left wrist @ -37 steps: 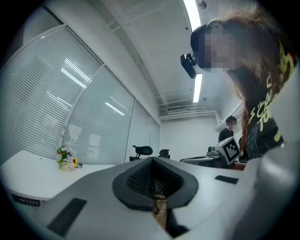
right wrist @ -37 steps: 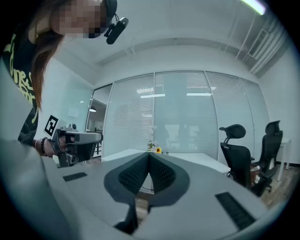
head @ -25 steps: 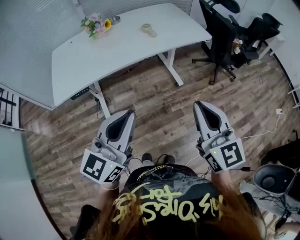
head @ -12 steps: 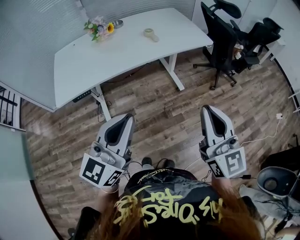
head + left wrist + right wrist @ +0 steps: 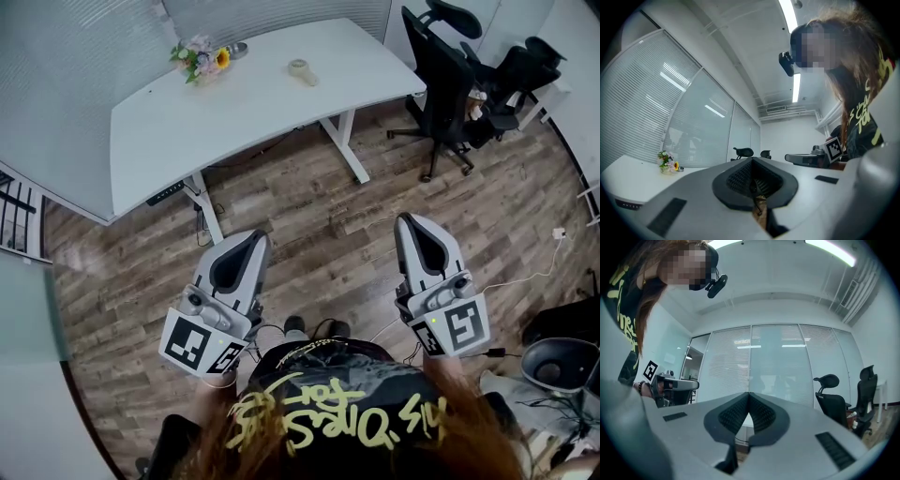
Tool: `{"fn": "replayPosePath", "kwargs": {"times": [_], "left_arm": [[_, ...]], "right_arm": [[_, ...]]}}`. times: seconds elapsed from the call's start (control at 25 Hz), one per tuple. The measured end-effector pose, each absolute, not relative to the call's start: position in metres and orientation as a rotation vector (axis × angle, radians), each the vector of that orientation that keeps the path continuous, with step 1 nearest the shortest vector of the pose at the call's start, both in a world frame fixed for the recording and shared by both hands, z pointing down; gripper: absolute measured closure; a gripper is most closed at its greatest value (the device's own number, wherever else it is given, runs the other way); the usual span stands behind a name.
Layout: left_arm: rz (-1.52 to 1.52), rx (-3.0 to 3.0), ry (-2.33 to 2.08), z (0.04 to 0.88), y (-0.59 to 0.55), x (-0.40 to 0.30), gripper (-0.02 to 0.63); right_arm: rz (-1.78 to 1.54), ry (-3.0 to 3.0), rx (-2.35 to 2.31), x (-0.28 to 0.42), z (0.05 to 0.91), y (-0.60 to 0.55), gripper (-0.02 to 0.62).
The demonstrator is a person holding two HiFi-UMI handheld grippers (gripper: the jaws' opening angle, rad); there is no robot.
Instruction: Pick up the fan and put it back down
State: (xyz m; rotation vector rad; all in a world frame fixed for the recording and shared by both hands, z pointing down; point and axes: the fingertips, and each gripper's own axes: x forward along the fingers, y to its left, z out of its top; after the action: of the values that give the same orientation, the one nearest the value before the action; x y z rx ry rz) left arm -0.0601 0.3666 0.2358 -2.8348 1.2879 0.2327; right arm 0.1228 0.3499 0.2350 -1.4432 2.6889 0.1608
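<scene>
Left gripper and right gripper are held clenched on nothing, side by side over the wooden floor. This is judged a ready posture, with no approach begun. A round grey unit, taken to be the fan, stands on the floor to the right gripper's right, well apart.

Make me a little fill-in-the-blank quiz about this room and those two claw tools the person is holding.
1. The left gripper and the right gripper both have their jaws ____, with nothing between them.
2. The white desk carries a roll of tape and a bunch of ____.
3. The floor below the grippers is laid in ____ planks.
4. The office chairs beside the desk are ____ in colour.

Missing words: shut; flowers; wood; black.
</scene>
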Motion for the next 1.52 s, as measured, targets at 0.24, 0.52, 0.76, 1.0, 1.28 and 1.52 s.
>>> {"fn": "replayPosePath", "kwargs": {"times": [0.24,0.52,0.76,1.0,1.28,1.52], "left_arm": [[0.234,-2.834,1.296,0.236,0.366,-0.065,0.614],[0.208,-2.828,1.300,0.242,0.367,-0.069,0.614],[0.205,-2.814,1.321,0.243,0.364,-0.081,0.614],[0.254,-2.739,1.488,0.241,0.351,-0.107,0.193],[0.262,-2.683,1.575,0.239,0.347,-0.130,0.106],[0.212,-2.734,1.512,0.245,0.344,-0.141,0.107]], "right_arm": [[0.156,2.699,-1.447,0.118,0.236,0.351,0.592],[0.116,2.765,-1.450,0.107,0.255,0.350,0.592],[0.107,2.752,-1.467,0.097,0.258,0.348,0.592],[0.200,2.577,-1.594,0.107,0.246,0.342,0.278],[0.224,2.601,-1.561,0.087,0.247,0.343,0.244],[0.208,2.618,-1.580,0.071,0.251,0.339,0.244]]}}
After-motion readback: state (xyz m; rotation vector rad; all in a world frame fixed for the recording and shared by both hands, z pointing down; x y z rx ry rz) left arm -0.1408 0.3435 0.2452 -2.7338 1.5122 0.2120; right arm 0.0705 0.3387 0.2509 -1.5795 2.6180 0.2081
